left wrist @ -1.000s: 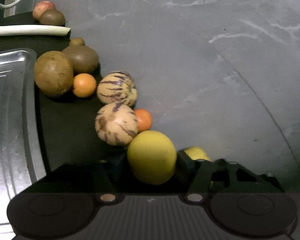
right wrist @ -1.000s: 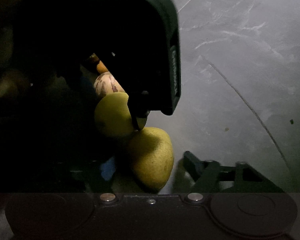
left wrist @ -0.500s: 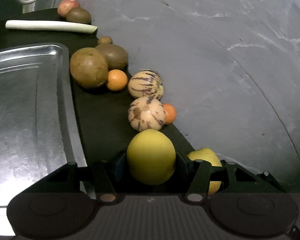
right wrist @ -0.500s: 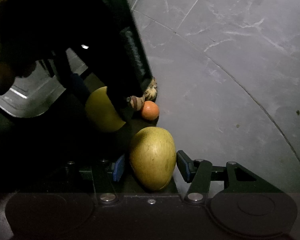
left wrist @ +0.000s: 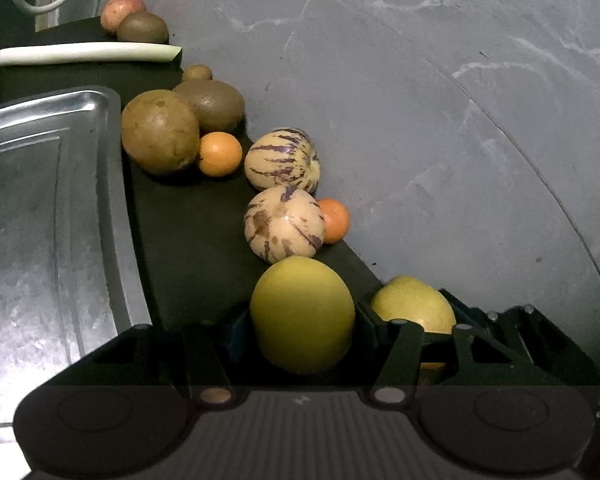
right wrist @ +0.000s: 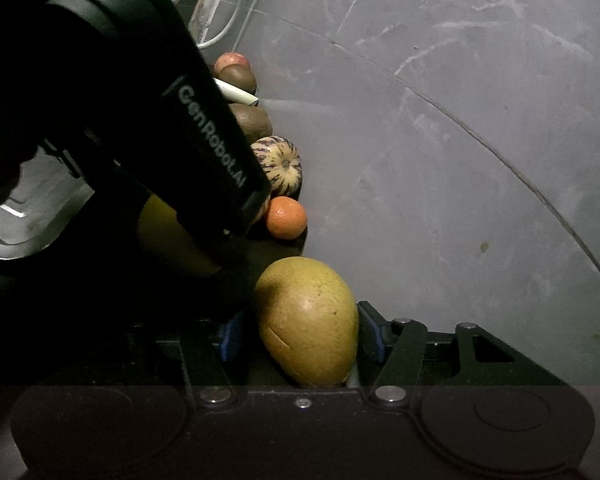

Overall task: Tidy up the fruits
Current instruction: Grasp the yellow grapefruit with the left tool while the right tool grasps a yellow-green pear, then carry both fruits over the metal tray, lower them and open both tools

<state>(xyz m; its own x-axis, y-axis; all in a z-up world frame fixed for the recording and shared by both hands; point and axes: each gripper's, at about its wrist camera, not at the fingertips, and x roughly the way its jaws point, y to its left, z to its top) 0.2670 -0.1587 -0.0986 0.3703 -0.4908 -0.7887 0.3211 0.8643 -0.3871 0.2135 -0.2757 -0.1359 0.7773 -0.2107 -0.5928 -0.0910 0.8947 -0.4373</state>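
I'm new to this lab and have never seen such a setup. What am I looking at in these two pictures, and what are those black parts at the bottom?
There is no robot arm. A person carries a hand-held gripper in each hand, and a wide-angle camera on each looks forward along its two fingers, so the black parts are the tool itself.

The left view shows the left gripper closed on a round yellow fruit. The right view shows the right gripper closed on a yellow-green pear-like fruit; the big black shape upper left there is the other tool.

On the dark mat lie two striped melons, two small oranges, brown fruits, a pale stalk and a bare metal tray.
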